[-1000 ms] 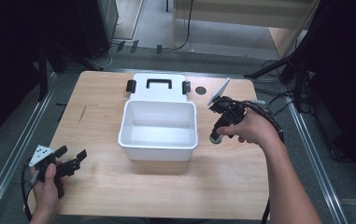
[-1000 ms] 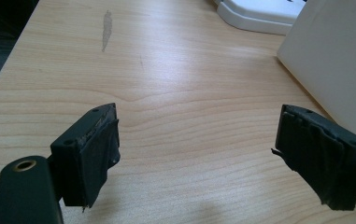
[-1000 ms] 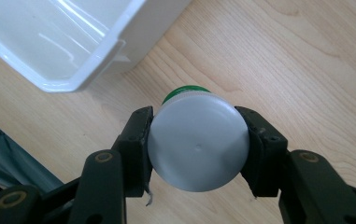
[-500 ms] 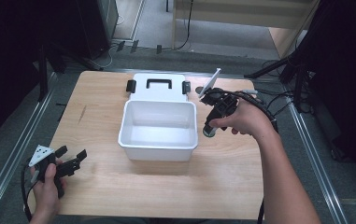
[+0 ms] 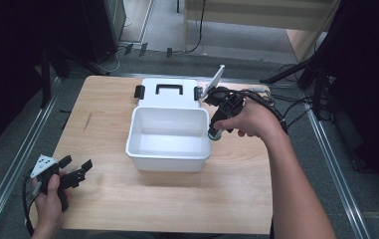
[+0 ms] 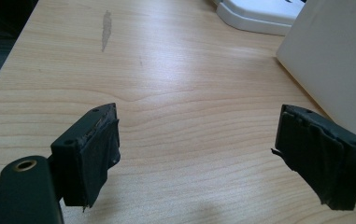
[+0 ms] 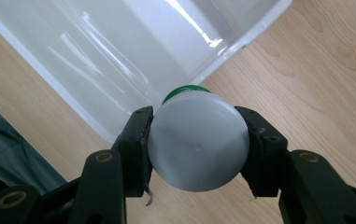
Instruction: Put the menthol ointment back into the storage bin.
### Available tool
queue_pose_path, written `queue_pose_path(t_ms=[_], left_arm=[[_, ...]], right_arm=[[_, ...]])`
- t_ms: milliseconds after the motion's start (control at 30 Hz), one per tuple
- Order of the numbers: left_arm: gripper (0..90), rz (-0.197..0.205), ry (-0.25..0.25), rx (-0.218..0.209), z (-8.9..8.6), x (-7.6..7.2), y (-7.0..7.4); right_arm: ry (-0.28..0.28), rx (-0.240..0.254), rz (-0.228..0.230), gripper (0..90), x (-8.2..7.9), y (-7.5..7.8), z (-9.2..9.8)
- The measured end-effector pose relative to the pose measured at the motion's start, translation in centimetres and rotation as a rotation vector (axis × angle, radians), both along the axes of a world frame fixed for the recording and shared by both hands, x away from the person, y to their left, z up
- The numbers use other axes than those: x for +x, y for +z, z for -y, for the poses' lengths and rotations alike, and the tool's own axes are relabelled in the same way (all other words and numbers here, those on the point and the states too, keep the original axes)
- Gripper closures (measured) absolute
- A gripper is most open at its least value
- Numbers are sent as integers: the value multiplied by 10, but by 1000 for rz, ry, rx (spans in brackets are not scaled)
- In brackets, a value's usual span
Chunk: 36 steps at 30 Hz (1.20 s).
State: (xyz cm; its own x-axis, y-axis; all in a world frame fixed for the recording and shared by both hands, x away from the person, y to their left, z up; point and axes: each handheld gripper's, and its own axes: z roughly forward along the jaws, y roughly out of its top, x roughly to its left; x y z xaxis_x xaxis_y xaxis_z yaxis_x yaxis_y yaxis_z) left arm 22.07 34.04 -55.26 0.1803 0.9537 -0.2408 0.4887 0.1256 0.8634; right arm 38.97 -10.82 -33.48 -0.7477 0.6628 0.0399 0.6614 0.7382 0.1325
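Centrally on the wooden table [image 5: 177, 194], one white open bin [image 5: 169, 137], long sides parallel to the near edge, with one white lid [image 5: 167, 92] lying flat and touching its far wall; on that lid one black handle [image 5: 169, 89] and two black latches [image 5: 139, 91], one at each end. Just off the bin's right wall, right gripper [image 5: 216, 130] held in the right hand [image 5: 249, 118], pointing down, jaws clenched on one small bottle [image 5: 213, 134] with a green band; seen along the jaws in the right gripper view, bottle's pale round end [image 7: 198, 141] pinched between both pads, right at the bin's rim [image 7: 222, 51], bare wood beyond it. Whether the bottle touches the tabletop: cannot tell. At the near-left corner, left gripper [image 5: 77, 169] in the left hand [image 5: 50, 199], low over the wood, jaws released and spread wide with nothing between them; bin's outer wall [image 6: 334, 65] just past one jaw in the left gripper view. One grey scuff [image 5: 87, 121] on the wood toward the left edge. Broad open strip along the near edge between bin and table edge; narrower clear strips left and right of the bin. Metal rails [image 5: 15, 164] flanking the left and right edges on the floor.
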Motion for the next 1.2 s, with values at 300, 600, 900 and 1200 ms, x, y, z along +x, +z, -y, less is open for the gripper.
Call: queue_pose_path(t_ms=[300,600,900,1200], left_arm=[[148,3,1,0,0,0,0],[148,3,-2,-2,0,0,0],[148,-1,-7,1,0,0,0],[148,-2,-9,-1,-1,0,0]], right_arm=[[43,3,3,516,2,1,-16],[90,3,10,515,4,-6,-30],[165,3,24,516,5,-14,-39],[259,-24,47,515,6,-29,-47]])
